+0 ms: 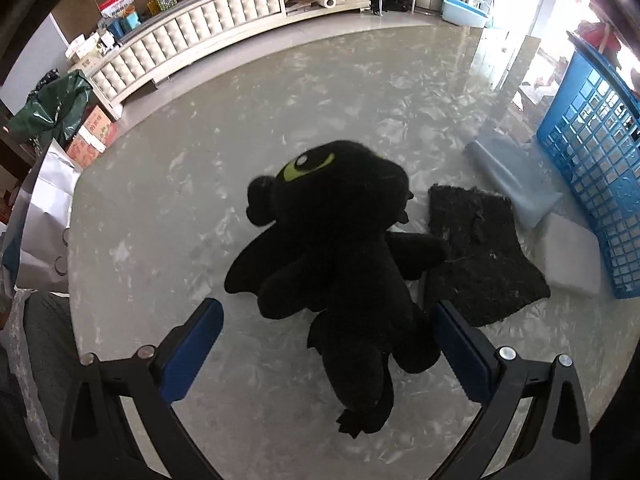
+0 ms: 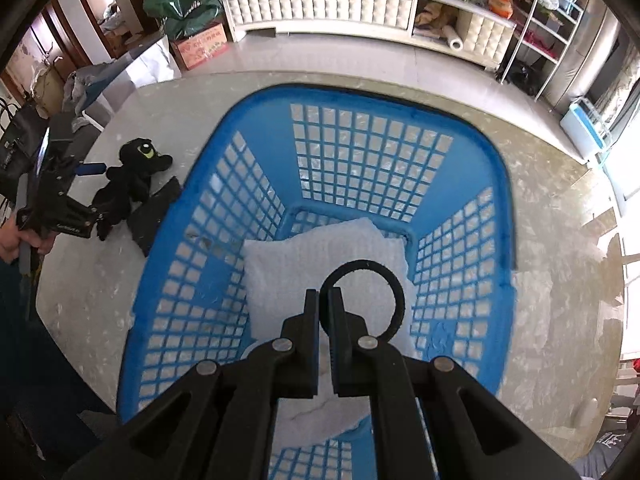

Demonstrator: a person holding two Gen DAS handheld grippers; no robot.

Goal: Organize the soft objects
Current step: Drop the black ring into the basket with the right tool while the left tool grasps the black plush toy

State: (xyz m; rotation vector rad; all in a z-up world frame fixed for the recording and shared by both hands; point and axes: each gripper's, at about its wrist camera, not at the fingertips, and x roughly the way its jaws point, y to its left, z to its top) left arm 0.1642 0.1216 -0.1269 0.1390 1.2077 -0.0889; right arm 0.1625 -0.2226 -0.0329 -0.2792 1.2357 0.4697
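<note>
A black plush dragon (image 1: 332, 248) with a green eye lies on the round marble table (image 1: 168, 200). My left gripper (image 1: 326, 312) hangs open just above it, its blue pads either side of the toy's lower body without touching. Right of the toy lie a dark grey felt pad (image 1: 480, 256), a pale blue folded piece (image 1: 516, 184) and a white pad (image 1: 572, 256). My right gripper (image 2: 323, 296) is shut on a black ring band (image 2: 362, 265), held over a white cloth (image 2: 304, 256) that lies inside the blue basket (image 2: 500, 184).
The blue basket (image 1: 592, 152) stands at the table's right side, close to the pads. A white paper bag (image 1: 48, 208) leans at the table's left edge. A person's hand (image 2: 12, 240) holds the left gripper. A cream cabinet (image 1: 200, 32) runs along the far wall.
</note>
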